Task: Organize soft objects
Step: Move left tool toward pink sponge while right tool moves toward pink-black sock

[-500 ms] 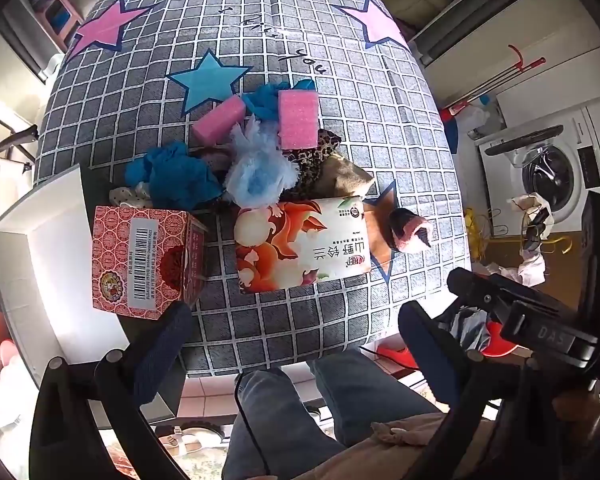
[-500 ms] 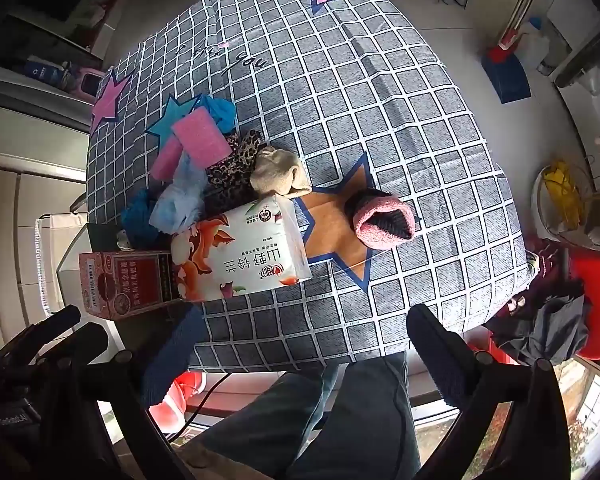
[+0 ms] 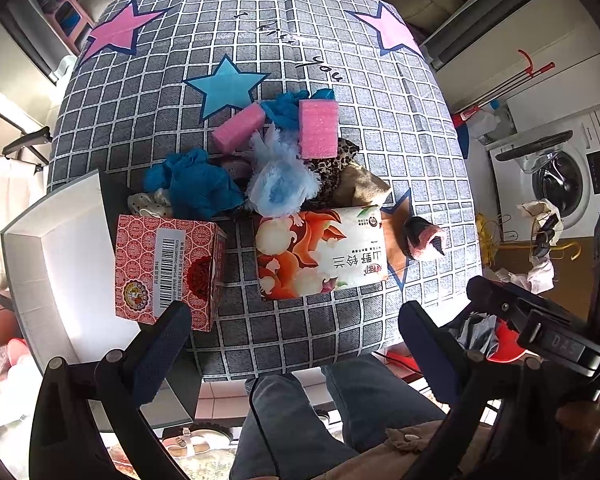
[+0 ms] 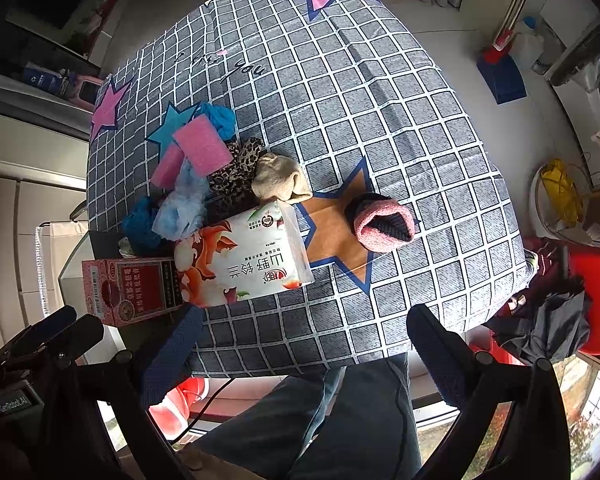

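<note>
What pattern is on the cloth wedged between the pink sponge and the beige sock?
Leopard print, brown with dark spots: leopard cloth. Clearest in the right wrist view.

Two pink foam blocks [image 3: 319,128], a fluffy light-blue puff [image 3: 278,186], blue crumpled cloths [image 3: 198,184] & a tan sock [image 4: 278,178] lie piled mid-tabletop. A pink-and-dark rolled sock [image 4: 382,222] lies apart, on the orange star.

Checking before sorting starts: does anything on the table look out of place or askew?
The pink-and-dark sock lies alone on the orange star, apart from the heap. The red box lies tipped, barcode up.
</note>
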{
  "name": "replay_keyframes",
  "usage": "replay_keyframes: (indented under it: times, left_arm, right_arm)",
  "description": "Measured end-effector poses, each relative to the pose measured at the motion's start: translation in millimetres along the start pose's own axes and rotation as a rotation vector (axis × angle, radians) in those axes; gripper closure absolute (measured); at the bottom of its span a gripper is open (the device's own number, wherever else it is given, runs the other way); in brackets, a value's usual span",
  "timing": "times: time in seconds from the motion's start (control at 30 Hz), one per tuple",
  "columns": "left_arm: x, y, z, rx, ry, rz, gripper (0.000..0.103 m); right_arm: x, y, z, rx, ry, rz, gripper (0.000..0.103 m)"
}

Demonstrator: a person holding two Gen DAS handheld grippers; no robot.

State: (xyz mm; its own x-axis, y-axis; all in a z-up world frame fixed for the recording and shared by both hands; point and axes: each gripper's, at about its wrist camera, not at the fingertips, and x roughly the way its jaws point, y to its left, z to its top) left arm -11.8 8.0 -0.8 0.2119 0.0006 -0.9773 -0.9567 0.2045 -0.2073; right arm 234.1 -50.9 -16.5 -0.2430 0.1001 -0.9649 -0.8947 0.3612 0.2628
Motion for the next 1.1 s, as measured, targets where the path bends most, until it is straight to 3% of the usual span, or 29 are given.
replay_keyframes:
  times: [0.23, 0.4, 0.6, 0.87, 1.1]
  left_arm:
    - [3, 12, 18, -0.019, -0.025, 0.027, 0.000]
    - [5, 25, 37, -0.046, -0.081, 0.066, 0.000]
    - [22, 34, 62, -0.102, -0.028, 0.094, 0.000]
    - [47, 45, 105, -0.078, -0.009, 0.253, 0.000]
    - [84, 59, 151, -0.099, 0.067, 0.310, 0.000]
  right_arm:
    - [1, -1, 8, -0.006, 0.000, 0.004, 0.000]
    - [9, -4, 16, -0.011, 0.001, -0.049, 0.000]
    - [21, -7, 26, -0.022, 0.016, -0.082, 0.000]
    - [30, -16, 38, -0.024, 0.014, -0.090, 0.000]
    - [44, -31, 41, 0.006, 0.056, -0.089, 0.000]
